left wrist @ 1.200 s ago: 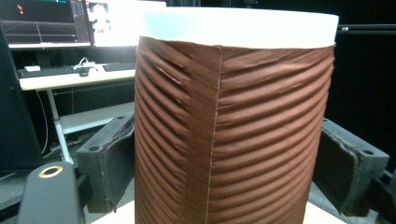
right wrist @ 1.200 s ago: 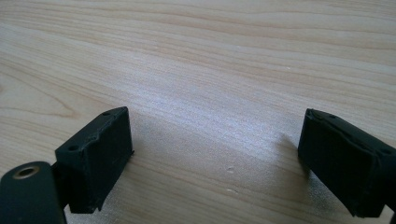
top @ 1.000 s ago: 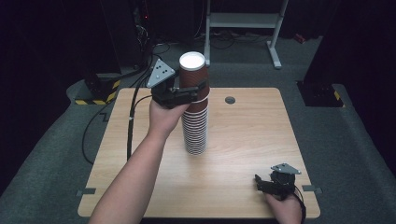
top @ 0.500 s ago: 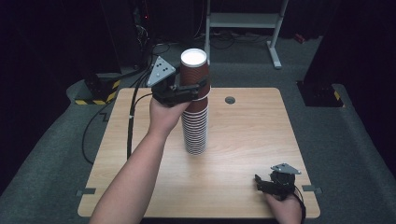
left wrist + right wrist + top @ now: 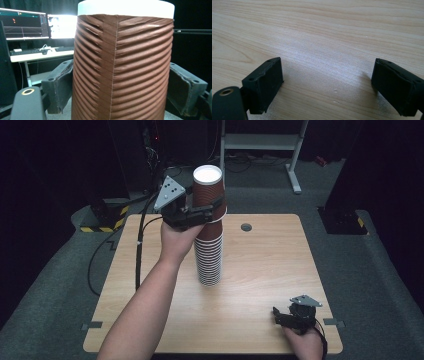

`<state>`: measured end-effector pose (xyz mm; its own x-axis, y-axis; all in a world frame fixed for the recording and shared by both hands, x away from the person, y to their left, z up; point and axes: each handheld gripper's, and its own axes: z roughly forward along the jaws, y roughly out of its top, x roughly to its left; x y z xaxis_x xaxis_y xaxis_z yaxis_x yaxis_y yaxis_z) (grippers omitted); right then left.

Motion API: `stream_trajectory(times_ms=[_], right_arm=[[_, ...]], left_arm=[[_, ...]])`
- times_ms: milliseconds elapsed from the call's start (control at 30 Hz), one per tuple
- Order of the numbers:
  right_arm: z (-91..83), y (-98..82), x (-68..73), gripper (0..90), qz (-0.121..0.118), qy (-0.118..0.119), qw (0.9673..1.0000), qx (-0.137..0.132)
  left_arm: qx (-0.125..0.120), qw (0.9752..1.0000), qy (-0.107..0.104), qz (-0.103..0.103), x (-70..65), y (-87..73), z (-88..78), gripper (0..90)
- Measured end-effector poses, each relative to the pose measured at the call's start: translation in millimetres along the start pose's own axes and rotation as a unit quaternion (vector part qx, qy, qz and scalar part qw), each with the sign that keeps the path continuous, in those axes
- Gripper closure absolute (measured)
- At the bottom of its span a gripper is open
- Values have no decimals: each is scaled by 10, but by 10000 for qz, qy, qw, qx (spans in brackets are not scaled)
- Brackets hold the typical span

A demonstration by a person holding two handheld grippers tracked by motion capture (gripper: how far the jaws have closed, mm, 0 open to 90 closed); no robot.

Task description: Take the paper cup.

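Observation:
A tall stack of ribbed brown paper cups stands upright in the middle of the wooden table. Its top cup, with a white rim, is raised partly out of the stack. My left gripper is shut on this cup's sides, held by a hand reaching in from the left. In the left gripper view the cup sits between both black pads, which press on its wall. My right gripper rests low at the table's front right, open, with bare wood between its jaws.
A small round grommet lies in the table's far side. The left gripper's cable trails over the left part of the table. A white metal frame stands beyond the table. Monitors glow on a desk behind.
The left gripper has lifted the top cup a little higher out of the stack. The right gripper has stayed where it was.

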<state>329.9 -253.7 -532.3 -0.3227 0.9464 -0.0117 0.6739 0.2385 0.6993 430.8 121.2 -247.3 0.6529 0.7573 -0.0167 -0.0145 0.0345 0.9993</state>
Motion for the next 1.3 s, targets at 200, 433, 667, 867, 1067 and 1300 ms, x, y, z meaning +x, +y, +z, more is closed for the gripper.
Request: stream_trajectory(times_ms=[200,433,667,867,1067,1300], right_arm=[[0,0,-1,97,-8,0,10000,2],[0,0,-1,97,-7,0,10000,2],[-1,0,-3,98,-13,-1,10000,4],[-1,-1,-2,99,-11,-6,10000,-3],[0,0,-3,99,-22,-6,10000,-8],[0,-1,-4,99,-26,-6,10000,-10]], left_arm=[[-219,9997,-19,-71,-1,28,-20,176],[-300,9995,-43,-83,-1,63,-19,176],[-423,9991,-73,-57,-6,128,-22,176],[-490,9988,-74,-34,-7,159,-31,177],[-581,9983,-93,5,-25,224,-56,177],[-725,9973,-113,39,-61,286,-87,177]])
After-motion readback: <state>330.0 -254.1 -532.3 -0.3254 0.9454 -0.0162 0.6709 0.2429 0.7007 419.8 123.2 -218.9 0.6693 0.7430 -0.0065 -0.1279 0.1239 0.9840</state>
